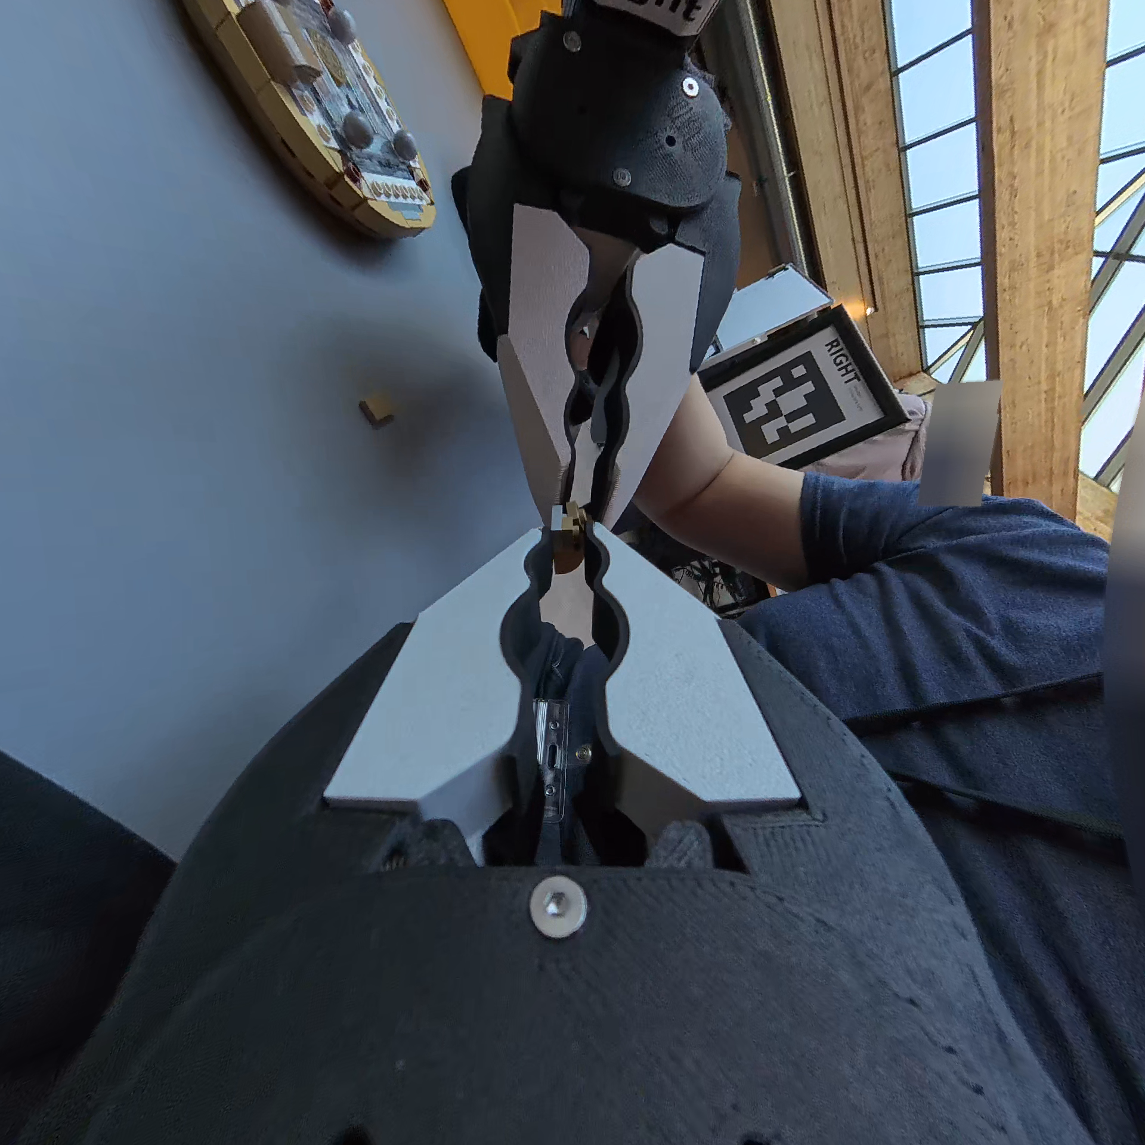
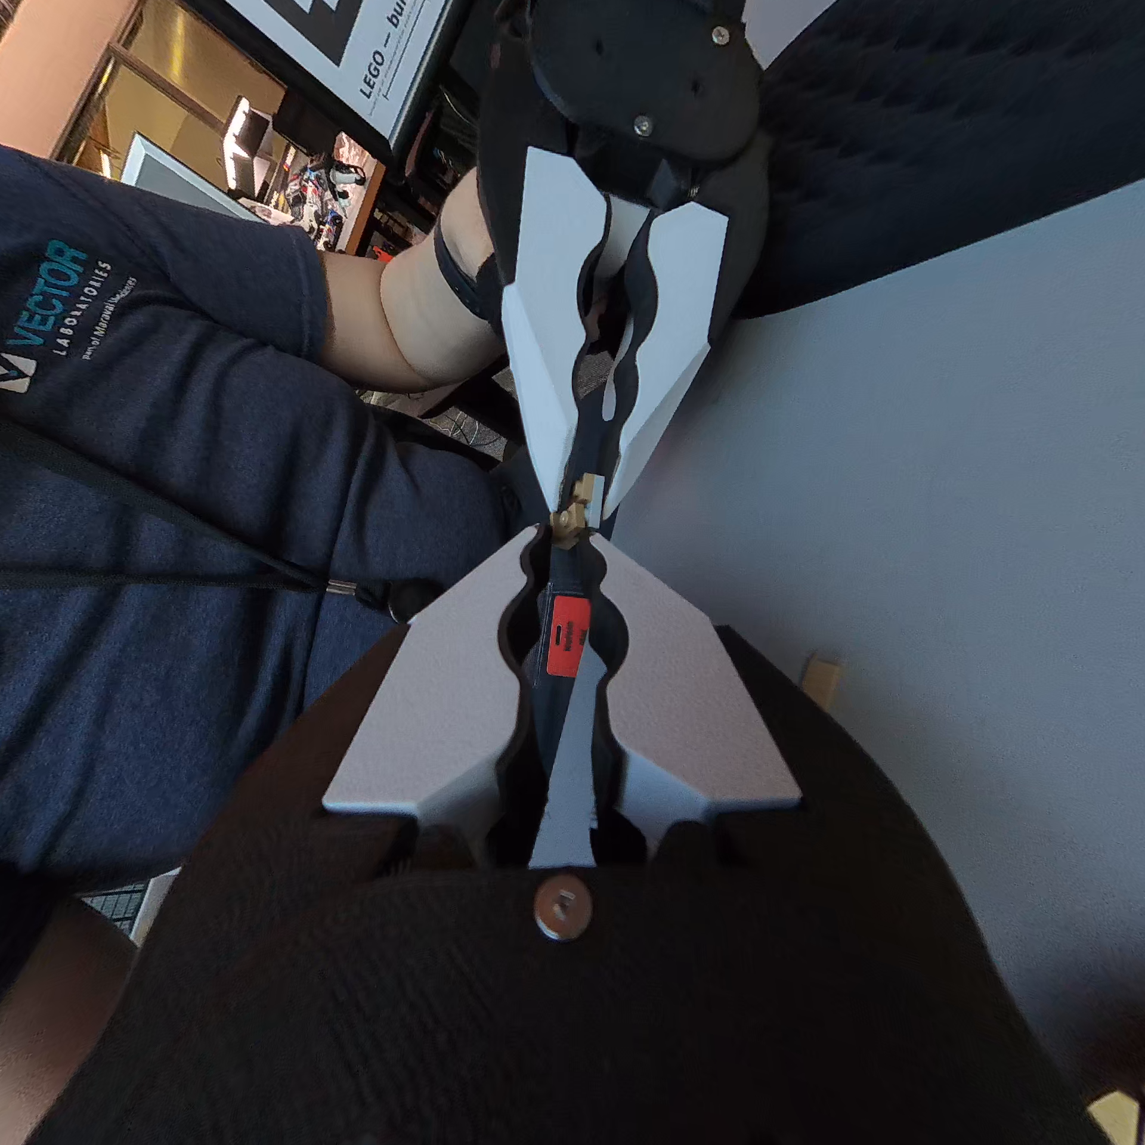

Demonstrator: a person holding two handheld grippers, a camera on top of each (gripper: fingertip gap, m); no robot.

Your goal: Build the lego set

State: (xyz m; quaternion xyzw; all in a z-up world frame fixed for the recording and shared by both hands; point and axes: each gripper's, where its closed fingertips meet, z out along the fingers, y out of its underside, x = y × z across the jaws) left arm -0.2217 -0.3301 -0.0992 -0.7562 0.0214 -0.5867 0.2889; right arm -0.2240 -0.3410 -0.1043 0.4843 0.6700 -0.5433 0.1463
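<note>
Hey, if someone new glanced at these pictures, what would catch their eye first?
Two grippers meeting tip to tip in mid-air: the left gripper and the right gripper are both shut on small gold pieces pressed together. Next, the round gold model lying on the grey table, upper left in the left wrist view.

left wrist view: rides behind left tongs [image 1: 567, 539], looks along them at right tongs [image 1: 579, 495], tip to tip, very near, tilted | right wrist view: behind right tongs [image 2: 567, 533], faces left tongs [image 2: 579, 495] | shared: small tan piece [image 1: 567, 526] between tips, grey table [image 1: 186, 434]
</note>
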